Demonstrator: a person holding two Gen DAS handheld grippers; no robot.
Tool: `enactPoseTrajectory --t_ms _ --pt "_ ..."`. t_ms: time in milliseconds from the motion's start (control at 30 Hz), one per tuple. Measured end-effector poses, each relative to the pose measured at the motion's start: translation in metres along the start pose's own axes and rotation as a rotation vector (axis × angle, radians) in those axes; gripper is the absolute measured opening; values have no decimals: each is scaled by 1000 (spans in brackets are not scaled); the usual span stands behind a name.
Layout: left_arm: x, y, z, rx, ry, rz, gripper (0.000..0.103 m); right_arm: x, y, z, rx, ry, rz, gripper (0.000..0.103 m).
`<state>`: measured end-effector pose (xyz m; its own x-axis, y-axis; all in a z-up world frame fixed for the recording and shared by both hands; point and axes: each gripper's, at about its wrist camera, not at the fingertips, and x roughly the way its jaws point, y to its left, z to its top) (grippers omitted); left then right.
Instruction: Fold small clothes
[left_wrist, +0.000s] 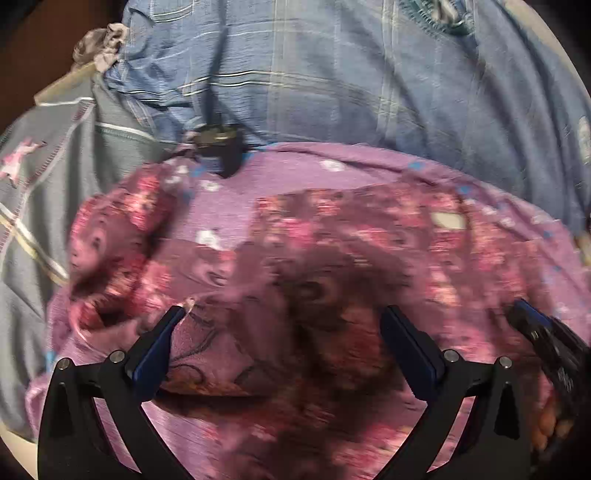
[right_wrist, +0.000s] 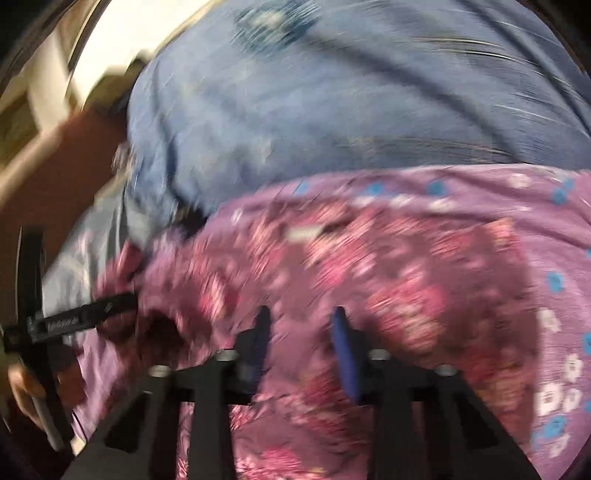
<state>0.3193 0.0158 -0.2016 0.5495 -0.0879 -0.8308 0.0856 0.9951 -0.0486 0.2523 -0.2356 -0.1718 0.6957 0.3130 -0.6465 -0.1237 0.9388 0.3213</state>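
A small purple garment with a pink and maroon flower print (left_wrist: 332, 236) lies bunched on the bed, filling the lower half of both views (right_wrist: 388, 266). My left gripper (left_wrist: 282, 314) hangs just above it with its jaws wide apart and nothing between them. My right gripper (right_wrist: 301, 317) hovers over the same garment with a narrower gap between its fingers, and the cloth is seen through the gap; the view is blurred. The right gripper's tip also shows at the right edge of the left wrist view (left_wrist: 532, 317). The left gripper shows at the left edge of the right wrist view (right_wrist: 74, 317).
A blue plaid cloth (left_wrist: 332, 74) lies behind the purple garment. A grey garment with pink stitching (left_wrist: 44, 177) lies at the left. A small dark object (left_wrist: 219, 146) sits on the cloth at the purple garment's far edge. A bright wall and wooden edge (right_wrist: 74, 110) are at the left.
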Motion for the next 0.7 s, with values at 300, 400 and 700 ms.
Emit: enactPoseTrajectory --t_ms 300,400,700 --pt "0 145 -5 -574 6 -63 92 23 17 -18 -61 75 -16 30" --pt "-17 152 -5 -614 -56 -41 92 3 36 -10 -69 -6 54 40" --pt "2 141 9 -511 30 -60 91 48 123 41 -174 -4 82 68"
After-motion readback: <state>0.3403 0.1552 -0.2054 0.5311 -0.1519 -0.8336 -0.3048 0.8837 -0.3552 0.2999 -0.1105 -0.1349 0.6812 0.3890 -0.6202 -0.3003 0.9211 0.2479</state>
